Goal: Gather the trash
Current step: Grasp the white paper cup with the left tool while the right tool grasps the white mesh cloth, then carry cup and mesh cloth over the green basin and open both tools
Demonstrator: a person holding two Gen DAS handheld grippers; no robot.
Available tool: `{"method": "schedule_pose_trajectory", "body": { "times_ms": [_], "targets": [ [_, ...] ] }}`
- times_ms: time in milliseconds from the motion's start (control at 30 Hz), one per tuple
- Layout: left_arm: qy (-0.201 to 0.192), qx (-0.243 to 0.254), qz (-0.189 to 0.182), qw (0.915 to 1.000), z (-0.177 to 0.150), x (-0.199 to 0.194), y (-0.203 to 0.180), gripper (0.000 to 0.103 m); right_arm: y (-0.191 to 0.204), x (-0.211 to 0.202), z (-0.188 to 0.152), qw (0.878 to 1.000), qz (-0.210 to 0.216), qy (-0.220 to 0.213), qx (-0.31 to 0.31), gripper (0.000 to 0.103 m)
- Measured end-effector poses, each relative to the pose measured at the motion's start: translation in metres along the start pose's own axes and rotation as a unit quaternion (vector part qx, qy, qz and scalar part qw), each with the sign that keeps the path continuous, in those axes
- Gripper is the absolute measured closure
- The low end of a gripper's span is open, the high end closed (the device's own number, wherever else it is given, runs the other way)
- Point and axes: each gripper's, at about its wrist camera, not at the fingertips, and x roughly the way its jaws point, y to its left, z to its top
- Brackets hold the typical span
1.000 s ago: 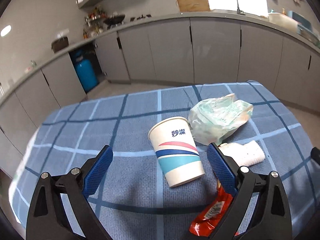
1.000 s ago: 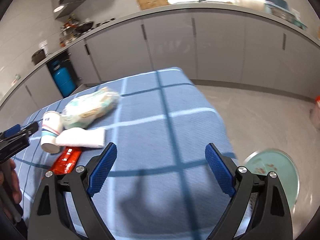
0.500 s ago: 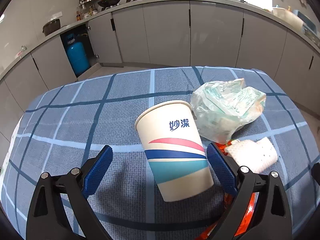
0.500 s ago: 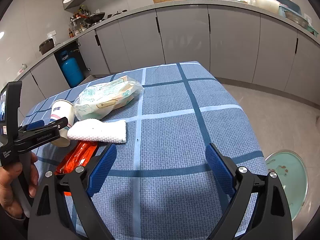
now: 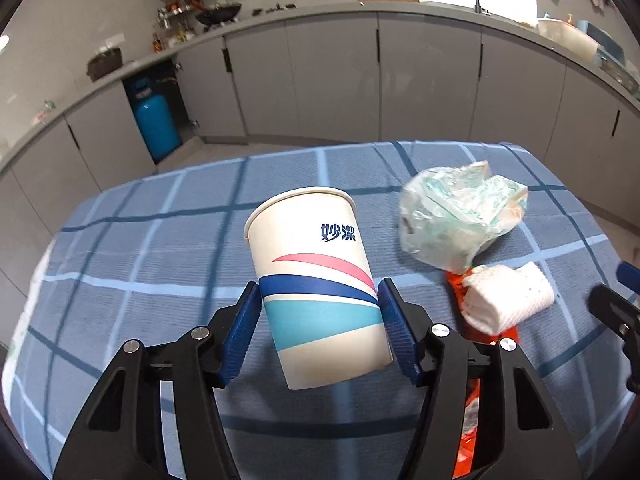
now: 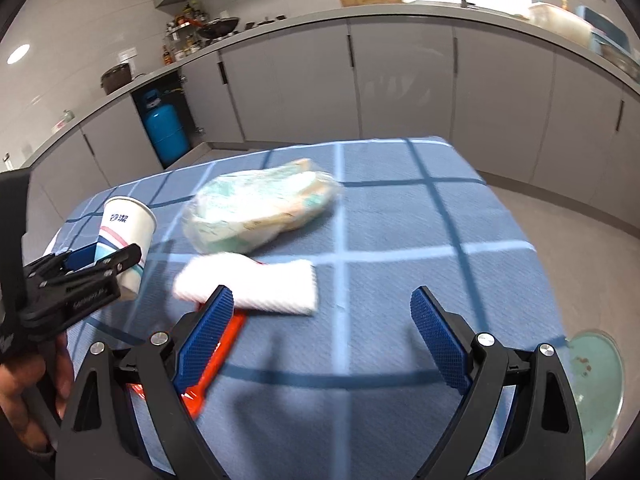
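Observation:
A white paper cup (image 5: 316, 280) with red and blue stripes stands tilted on the blue checked tablecloth (image 5: 160, 264). My left gripper (image 5: 320, 332) is shut on the cup's lower half, both pads touching its sides; it also shows in the right wrist view (image 6: 100, 264) with the cup (image 6: 128, 224). A crumpled clear plastic bag (image 5: 460, 220), a folded white paper towel (image 5: 508, 300) and a red wrapper (image 5: 468, 400) lie to the right. My right gripper (image 6: 320, 340) is open and empty, hovering over the cloth, with the towel (image 6: 256, 284) and wrapper (image 6: 216, 356) at its left finger.
Grey kitchen cabinets (image 5: 332, 76) curve around behind the table. A blue gas cylinder (image 5: 156, 128) stands in an open cabinet bay. A green round bin or basin (image 6: 596, 368) sits on the floor beyond the table's right edge.
My left gripper moved forward around the cup and shut on it. My right gripper swung left toward the towel and wrapper, still open.

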Motion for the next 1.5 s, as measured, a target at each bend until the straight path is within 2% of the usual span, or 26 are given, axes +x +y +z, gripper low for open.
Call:
{"method": "schedule_pose_trajectory", "body": {
  "times_ms": [200, 333, 433, 467, 500, 567, 633, 967, 1133, 1500],
  "targets": [
    [-0.008, -0.007, 0.016, 0.9998, -0.003, -0.008, 0.021, 0.043, 0.019, 0.031, 0.008, 0.999, 0.023, 0.022, -0.001, 0.014],
    [-0.002, -0.015, 0.014, 0.9998, -0.005, -0.004, 0.028, 0.043, 0.027, 0.055, 0.005, 0.998, 0.04, 0.056, -0.003, 0.015],
    [-0.002, -0.015, 0.01, 0.9998, -0.006, -0.003, 0.03, 0.043, 0.028, 0.061, 0.0, 0.996, 0.05, 0.07, -0.004, 0.033],
    [-0.002, -0.016, 0.008, 0.9998, -0.005, -0.003, 0.03, 0.043, 0.027, 0.06, 0.0, 0.996, 0.057, 0.07, -0.005, 0.042],
    [-0.002, -0.016, 0.007, 0.9999, -0.006, -0.003, 0.031, 0.043, 0.026, 0.059, 0.0, 0.995, 0.064, 0.07, -0.006, 0.046],
    [-0.004, -0.016, 0.004, 0.9999, -0.005, -0.005, 0.031, 0.043, 0.028, 0.055, 0.0, 0.995, 0.069, 0.069, -0.012, 0.059],
    [-0.006, -0.015, 0.003, 0.9999, -0.005, -0.007, 0.03, 0.043, 0.029, 0.05, 0.0, 0.996, 0.066, 0.064, -0.017, 0.063],
    [-0.025, -0.004, 0.0, 0.9997, 0.0, -0.03, 0.02, 0.043, 0.027, 0.011, 0.005, 0.997, 0.068, 0.017, -0.019, 0.062],
    [-0.04, 0.012, -0.013, 0.999, 0.003, -0.046, 0.004, 0.043, 0.017, -0.011, 0.006, 0.998, 0.053, -0.004, -0.019, 0.062],
    [-0.051, 0.052, -0.03, 0.9969, 0.009, -0.06, -0.045, 0.043, -0.015, -0.037, -0.004, 1.0, 0.01, -0.021, -0.008, 0.062]
  ]
}}
